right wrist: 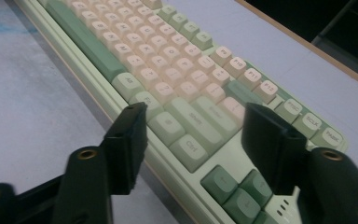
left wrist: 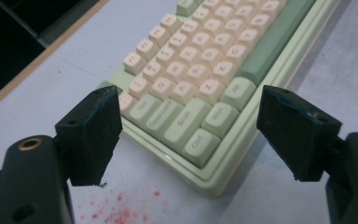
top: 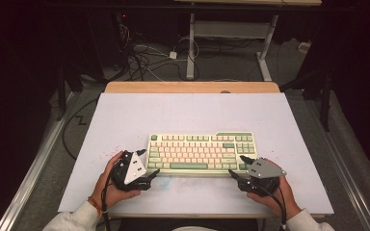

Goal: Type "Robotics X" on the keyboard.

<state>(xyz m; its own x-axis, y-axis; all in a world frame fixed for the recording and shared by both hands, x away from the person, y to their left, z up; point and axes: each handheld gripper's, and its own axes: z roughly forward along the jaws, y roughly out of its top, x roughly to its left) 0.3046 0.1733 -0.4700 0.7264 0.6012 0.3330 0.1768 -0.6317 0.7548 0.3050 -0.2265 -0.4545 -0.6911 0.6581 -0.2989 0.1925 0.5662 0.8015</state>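
High view: left gripper (top: 147, 163) and right gripper (top: 237, 164) both gape wide at the green and pink keyboard's (top: 200, 152) front corners, gripping nothing

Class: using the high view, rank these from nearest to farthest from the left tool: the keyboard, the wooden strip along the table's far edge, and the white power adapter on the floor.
1. Keyboard: just right of the left tool, on the table's near half.
2. Wooden strip: along the table's far edge.
3. White power adapter: on the floor beyond the table, among the cables.
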